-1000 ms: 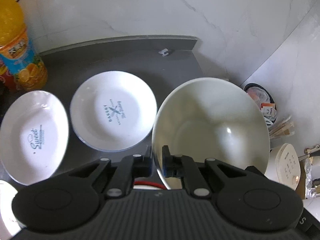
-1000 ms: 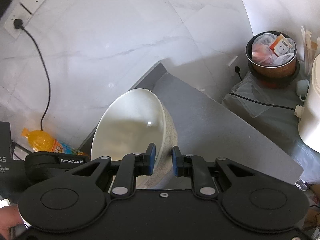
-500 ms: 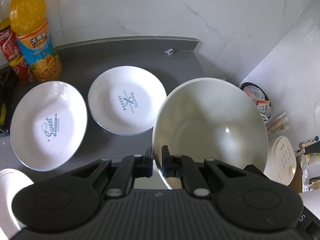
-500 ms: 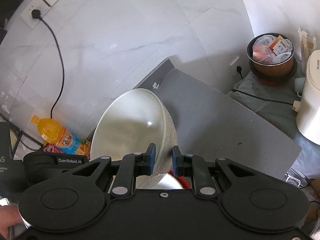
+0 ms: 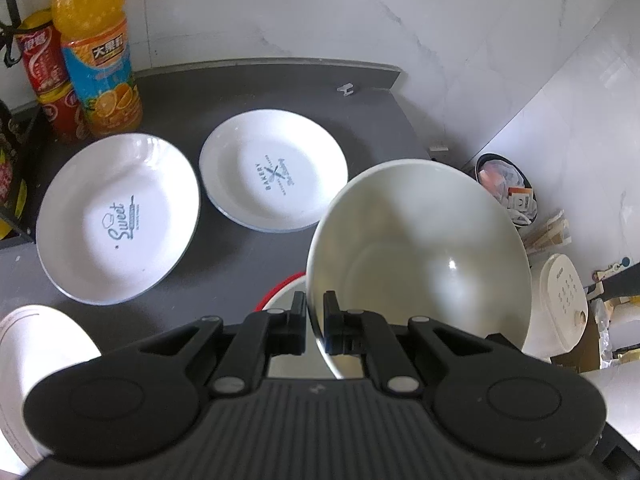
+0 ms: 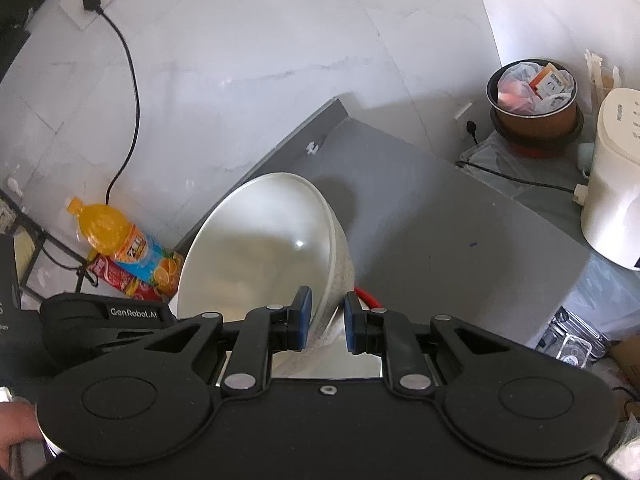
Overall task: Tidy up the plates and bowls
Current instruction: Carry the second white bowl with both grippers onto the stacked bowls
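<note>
My left gripper (image 5: pixel 315 322) is shut on the rim of a large cream bowl (image 5: pixel 420 256) and holds it tilted above the grey counter (image 5: pixel 240 92). The same bowl (image 6: pixel 260 248) shows in the right wrist view, where my right gripper (image 6: pixel 325 322) also clamps its rim. Below the bowl sits a red-rimmed bowl (image 5: pixel 280 292). Two white plates lie on the counter: one printed "Sweet" (image 5: pixel 116 216) at the left and one printed "Bakery" (image 5: pixel 274 170) behind it. Part of another white dish (image 5: pixel 36 364) shows at the lower left.
An orange juice bottle (image 5: pixel 96 52) and red cans (image 5: pixel 44 68) stand at the counter's back left by the marble wall. Off the counter's right edge are a bin with rubbish (image 6: pixel 536 100) and a white appliance (image 6: pixel 616 188). A black cable (image 6: pixel 128 92) hangs from a wall socket.
Both grippers have risen and drawn back with the cream bowl. The plates and bottle now show further away, and the red-rimmed bowl under the cream bowl has come into view.
</note>
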